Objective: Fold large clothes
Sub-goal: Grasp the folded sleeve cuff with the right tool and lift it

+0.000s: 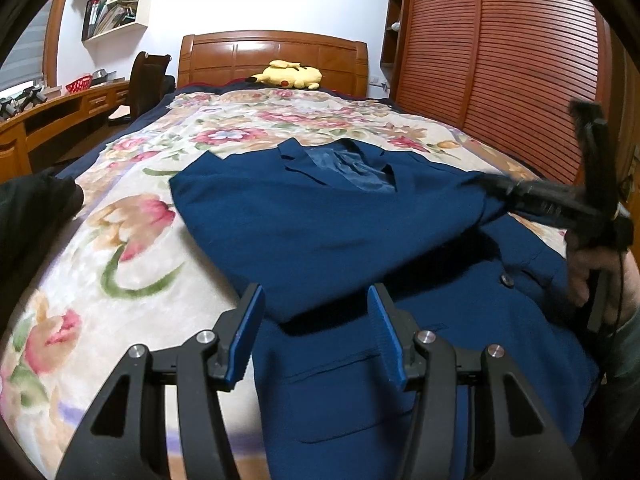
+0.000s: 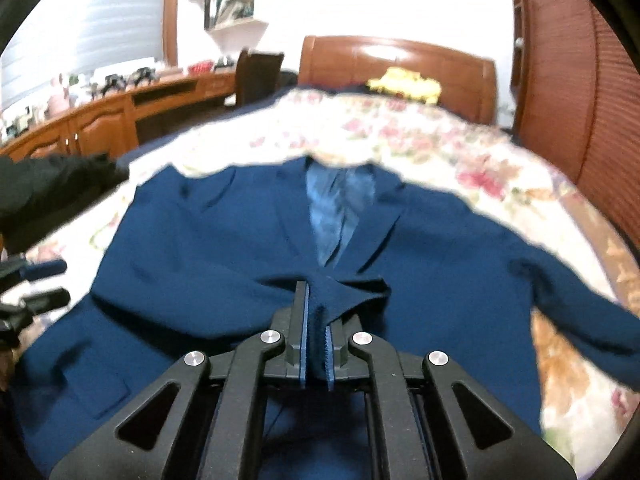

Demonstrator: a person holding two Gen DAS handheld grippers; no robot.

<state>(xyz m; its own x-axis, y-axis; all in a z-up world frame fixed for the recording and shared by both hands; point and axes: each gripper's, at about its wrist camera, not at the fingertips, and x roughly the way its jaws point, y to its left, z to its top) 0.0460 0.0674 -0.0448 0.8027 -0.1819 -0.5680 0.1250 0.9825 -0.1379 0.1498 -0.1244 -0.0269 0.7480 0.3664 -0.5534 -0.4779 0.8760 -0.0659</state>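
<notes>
Two jaws pinching blazer (image 2: pixel 208 240) edge

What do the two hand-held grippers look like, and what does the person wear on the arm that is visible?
Both the left gripper and the right gripper have black angular linkage arms with triangular cut-outs and round silver pivot bolts. Their jaws carry flat blue ribbed pads. In the left wrist view, a thin black cable runs along the right gripper's handle, and a grey-green sleeve shows at the edge.

White walls, wooden headboard (image 1: pixel 272 54), slatted wardrobe (image 1: pixel 500 60) — curved desk (image 1: pixel 60 110) under shelves (image 1: pixel 116 0).
</notes>
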